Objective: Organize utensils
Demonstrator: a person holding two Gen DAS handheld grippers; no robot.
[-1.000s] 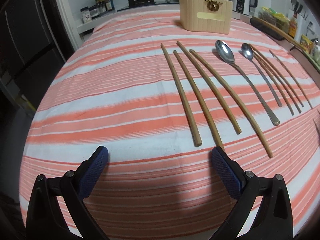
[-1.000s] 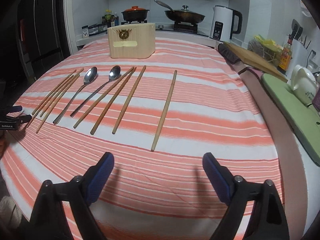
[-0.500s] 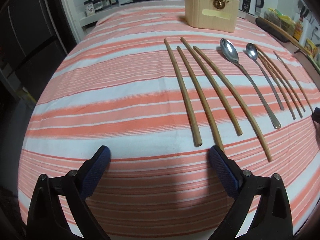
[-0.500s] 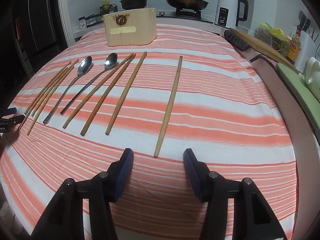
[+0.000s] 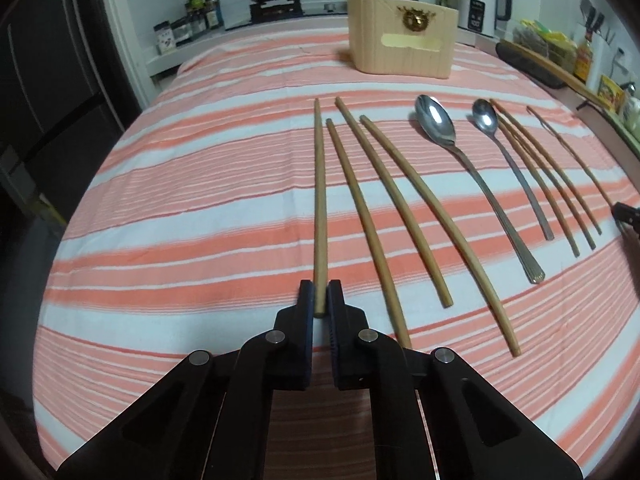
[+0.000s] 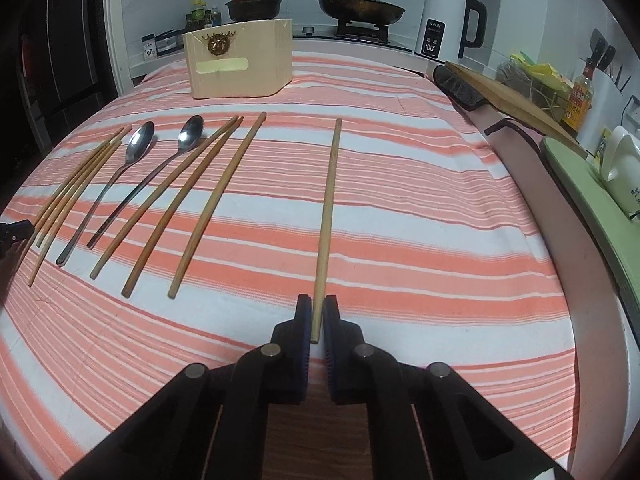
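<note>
Wooden chopsticks and two metal spoons lie in a row on a striped tablecloth. My left gripper (image 5: 319, 298) is shut on the near end of the leftmost thick chopstick (image 5: 319, 196). Several more thick chopsticks (image 5: 384, 204) lie right of it, then a large spoon (image 5: 436, 124), a small spoon (image 5: 486, 116) and several thin chopsticks (image 5: 548, 176). My right gripper (image 6: 316, 316) is shut on the near end of a lone chopstick (image 6: 329, 208) at the right of the row. The spoons (image 6: 140, 146) and other chopsticks (image 6: 212, 200) lie to its left.
A wooden utensil box (image 5: 400, 40) stands at the far side of the table, also in the right wrist view (image 6: 240, 62). A stove with pots and a white kettle (image 6: 442, 24) are behind. A counter with a cutting board (image 6: 508, 96) runs along the right edge.
Both grippers have closed from open. The left one has shifted right onto the leftmost chopstick's end. The right one has closed on the lone chopstick's end.
</note>
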